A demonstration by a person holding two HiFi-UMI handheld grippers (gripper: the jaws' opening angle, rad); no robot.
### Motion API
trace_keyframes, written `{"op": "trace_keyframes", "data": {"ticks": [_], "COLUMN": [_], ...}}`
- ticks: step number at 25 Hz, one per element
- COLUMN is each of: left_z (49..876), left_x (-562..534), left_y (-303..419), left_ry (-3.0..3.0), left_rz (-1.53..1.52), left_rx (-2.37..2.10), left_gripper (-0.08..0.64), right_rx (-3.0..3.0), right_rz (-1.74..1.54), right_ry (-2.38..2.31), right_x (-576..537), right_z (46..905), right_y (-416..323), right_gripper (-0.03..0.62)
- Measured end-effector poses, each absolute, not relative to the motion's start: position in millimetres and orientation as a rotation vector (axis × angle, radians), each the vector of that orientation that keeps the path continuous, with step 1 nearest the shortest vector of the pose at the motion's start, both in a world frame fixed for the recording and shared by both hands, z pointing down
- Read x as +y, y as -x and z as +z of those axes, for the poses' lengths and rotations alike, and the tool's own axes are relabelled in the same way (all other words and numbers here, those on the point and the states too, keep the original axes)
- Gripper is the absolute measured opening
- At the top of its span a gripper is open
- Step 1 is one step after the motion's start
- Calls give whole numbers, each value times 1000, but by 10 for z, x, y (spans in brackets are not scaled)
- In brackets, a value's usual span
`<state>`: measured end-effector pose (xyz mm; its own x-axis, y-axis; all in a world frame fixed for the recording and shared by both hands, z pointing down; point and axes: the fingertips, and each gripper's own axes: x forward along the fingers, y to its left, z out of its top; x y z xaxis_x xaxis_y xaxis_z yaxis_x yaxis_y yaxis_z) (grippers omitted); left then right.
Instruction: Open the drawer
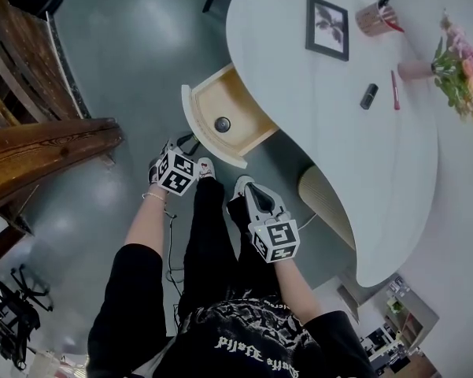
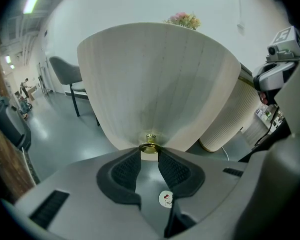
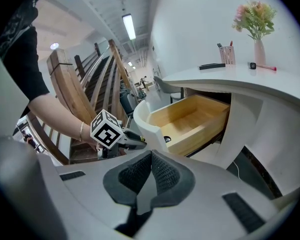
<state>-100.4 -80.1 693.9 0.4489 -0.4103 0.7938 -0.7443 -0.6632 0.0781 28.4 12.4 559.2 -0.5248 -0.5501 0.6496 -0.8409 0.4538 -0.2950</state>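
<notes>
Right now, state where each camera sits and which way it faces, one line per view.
Head view: on the person's head, looking steeply down on the open drawer and white desk; arms, legs, left gripper and right gripper show.
Left gripper view: on the left gripper, facing the drawer's curved front, jaws closed on its brass knob; the right gripper shows at right.
Right gripper view: on the right gripper, jaws together and empty, looking sidelong into the drawer; left forearm and left gripper show.
Shared: every view shows the drawer.

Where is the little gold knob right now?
In the left gripper view, the gold knob sits low in the middle, on the curved drawer front, pinched by the pads of the left gripper.
</notes>
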Motion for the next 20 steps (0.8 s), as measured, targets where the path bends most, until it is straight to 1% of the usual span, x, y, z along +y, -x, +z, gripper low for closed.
{"op": "trace_keyframes", "data": {"ticks": [20], "left_z": [6930], "left_x": [-682], "left_y": [1128], "left_ry": [-2283], "left_rz": [1133], "left_rx": [-931], "left_gripper": [121], "right_rx": [-2240], "right_rz": [819], "right_ry": [-1177], "right_x": [91], "right_z": [5509], "right_y": [-223], "right_gripper": [26]}}
